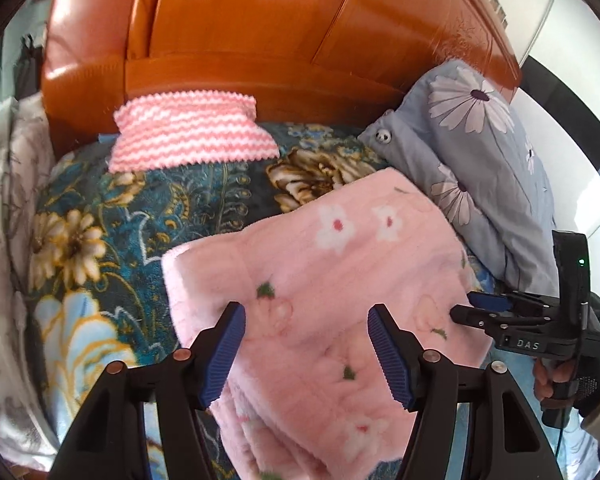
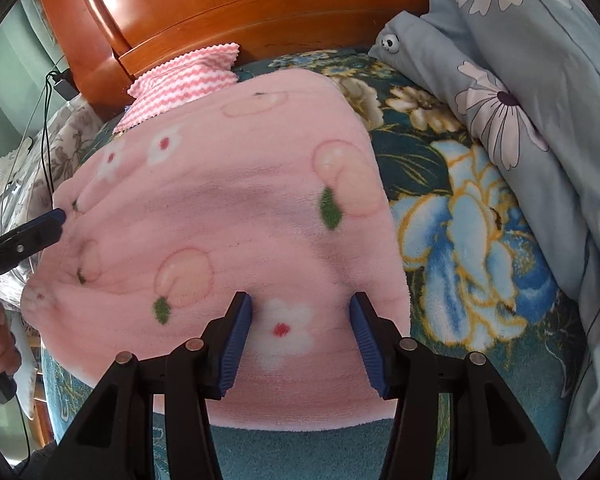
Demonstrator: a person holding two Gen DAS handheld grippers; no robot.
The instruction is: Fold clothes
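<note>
A pink fleece garment (image 1: pixel 332 280) with flower and peach prints lies folded on the bed; it also shows in the right wrist view (image 2: pixel 228 208). My left gripper (image 1: pixel 306 316) is open, its blue pads just above the garment's near part. My right gripper (image 2: pixel 300 308) is open over the garment's near edge, its pads on either side of a white flower print. The right gripper also shows at the garment's right edge in the left wrist view (image 1: pixel 484 308). The left gripper's tip (image 2: pixel 56 216) shows at the garment's left edge.
A teal floral blanket (image 1: pixel 100 216) covers the bed. A folded pink-and-white zigzag cloth (image 1: pixel 188 132) lies by the orange wooden headboard (image 1: pixel 260 32). A grey-blue daisy pillow (image 2: pixel 532 80) lies on the right. A grey floral quilt (image 1: pixel 0 240) lies on the left.
</note>
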